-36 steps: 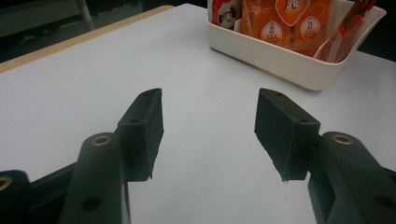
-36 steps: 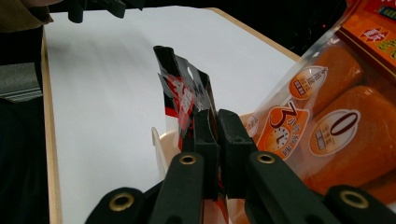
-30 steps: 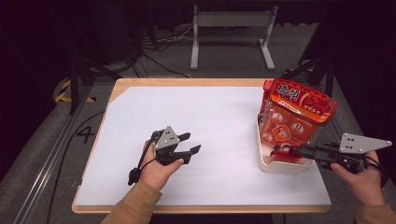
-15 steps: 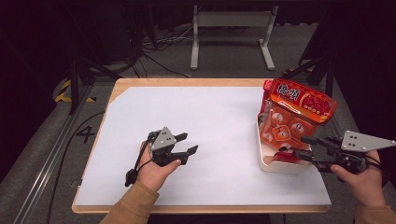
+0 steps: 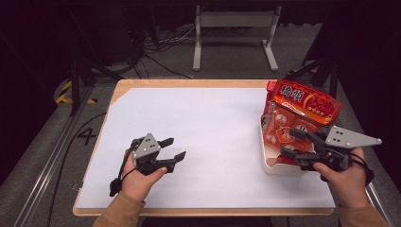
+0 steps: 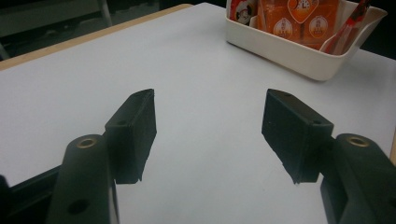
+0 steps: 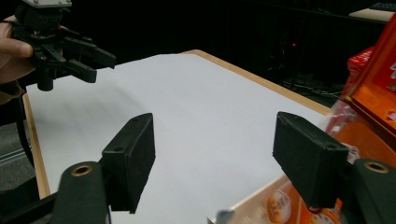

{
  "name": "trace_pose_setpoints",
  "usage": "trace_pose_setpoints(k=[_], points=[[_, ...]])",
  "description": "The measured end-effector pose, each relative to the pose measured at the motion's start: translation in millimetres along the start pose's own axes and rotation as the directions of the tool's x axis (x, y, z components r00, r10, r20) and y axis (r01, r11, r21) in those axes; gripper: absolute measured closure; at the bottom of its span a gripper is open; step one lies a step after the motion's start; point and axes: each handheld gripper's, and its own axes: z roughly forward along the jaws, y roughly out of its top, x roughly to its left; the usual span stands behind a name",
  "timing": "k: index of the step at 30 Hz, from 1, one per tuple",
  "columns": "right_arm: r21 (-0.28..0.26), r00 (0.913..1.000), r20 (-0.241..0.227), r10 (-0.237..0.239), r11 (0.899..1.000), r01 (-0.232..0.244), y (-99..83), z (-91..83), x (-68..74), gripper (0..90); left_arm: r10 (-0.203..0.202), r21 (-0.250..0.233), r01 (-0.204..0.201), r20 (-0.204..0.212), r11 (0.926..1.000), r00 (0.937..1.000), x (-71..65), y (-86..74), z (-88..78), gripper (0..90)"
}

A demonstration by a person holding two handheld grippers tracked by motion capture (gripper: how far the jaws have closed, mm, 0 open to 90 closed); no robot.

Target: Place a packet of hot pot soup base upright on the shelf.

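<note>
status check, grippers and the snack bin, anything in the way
Right gripper open, jaws just opened, nothing between them, at the white bin of orange snack packets. Left gripper open, empty, over the table. Nothing blocking.

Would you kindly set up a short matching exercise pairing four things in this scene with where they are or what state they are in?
Things:
1. left gripper
2. right gripper
3. white tub
4. red snack bag

Descriptions:
A. stands on the table's right side, holding orange packets
B. leans out over the tub's far end
C. open and empty, above the bare white tabletop
D. open, at the tub's near end, gripping nothing

Pairs: 1-C, 2-D, 3-A, 4-B
</note>
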Motion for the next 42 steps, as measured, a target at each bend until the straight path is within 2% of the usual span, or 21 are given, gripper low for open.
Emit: trace_pose_setpoints(k=[5,10,16,19,24,27,29,30,31,33,34,35,39,42], points=[[-0.009,0.9999,0.013,0.009,1.000,-0.009,6.4,15.7,9.9,27.2,-0.007,-0.006,0.007,-0.010,1.0000,0.9999,4.1,-4.8,-14.4,34.6],[-0.023,0.9993,0.035,0.008,1.000,-0.007,4.9,31.9,21.4,25.0,-0.008,-0.013,0.008,-0.008,0.9999,0.9999,6.4,-10.2,-26.8,32.9],[-0.035,0.9974,0.070,0.016,0.999,-0.014,-3.3,51.4,36.4,24.6,-0.012,-0.018,0.012,0.003,0.9998,0.9999,8.6,-19.6,-35.0,31.2],[-0.048,0.9972,0.069,0.030,0.999,-0.026,-10.3,61.7,42.9,24.0,-0.014,-0.019,0.014,-0.003,0.9997,0.9999,9.7,-23.2,-36.8,30.3],[-0.033,0.9974,0.059,0.041,0.999,-0.039,-19.1,71.0,47.9,23.1,-0.024,-0.023,0.025,0.004,0.9994,0.9997,10.3,-27.9,-38.6,28.3],[-0.024,0.9984,0.051,0.024,0.999,-0.023,-27.9,78.0,51.9,23.0,-0.028,-0.033,0.029,0.004,0.9990,0.9996,12.1,-33.0,-39.7,27.8],[-0.026,0.9976,0.070,-0.004,1.000,0.006,-31.3,80.0,54.9,23.0,-0.034,-0.043,0.034,0.006,0.9985,0.9994,13.3,-37.0,-41.2,27.6],[-0.031,0.9948,0.089,-0.048,0.998,0.051,-32.6,80.8,59.6,22.8,-0.045,-0.040,0.045,0.008,0.9982,0.9990,13.0,-38.7,-41.7,27.2],[-0.030,0.9943,0.086,-0.062,0.997,0.065,-33.1,81.6,61.9,23.1,-0.040,-0.040,0.040,0.007,0.9984,0.9992,13.4,-39.8,-42.0,27.1],[-0.033,0.9950,0.079,-0.061,0.997,0.064,-33.7,82.3,63.3,23.5,-0.042,-0.042,0.042,0.005,0.9982,0.9991,13.3,-41.8,-42.6,26.9],[-0.039,0.9959,0.072,-0.054,0.998,0.057,-35.6,83.6,66.1,24.2,-0.043,-0.041,0.043,0.007,0.9982,0.9990,13.4,-43.7,-43.2,26.9],[-0.029,0.9953,0.068,-0.068,0.997,0.070,-41.1,88.4,71.9,24.2,-0.040,-0.040,0.040,0.003,0.9984,0.9992,13.6,-45.4,-43.9,26.8],[-0.009,0.9986,0.036,-0.039,0.999,0.039,-51.7,98.2,77.9,23.9,-0.046,-0.041,0.047,0.004,0.9981,0.9989,13.0,-49.1,-43.4,26.6],[-0.002,0.9990,0.033,-0.029,1.000,0.029,-61.0,107.0,82.8,23.1,-0.046,-0.040,0.046,0.000,0.9982,0.9990,13.4,-53.6,-42.3,25.6]])
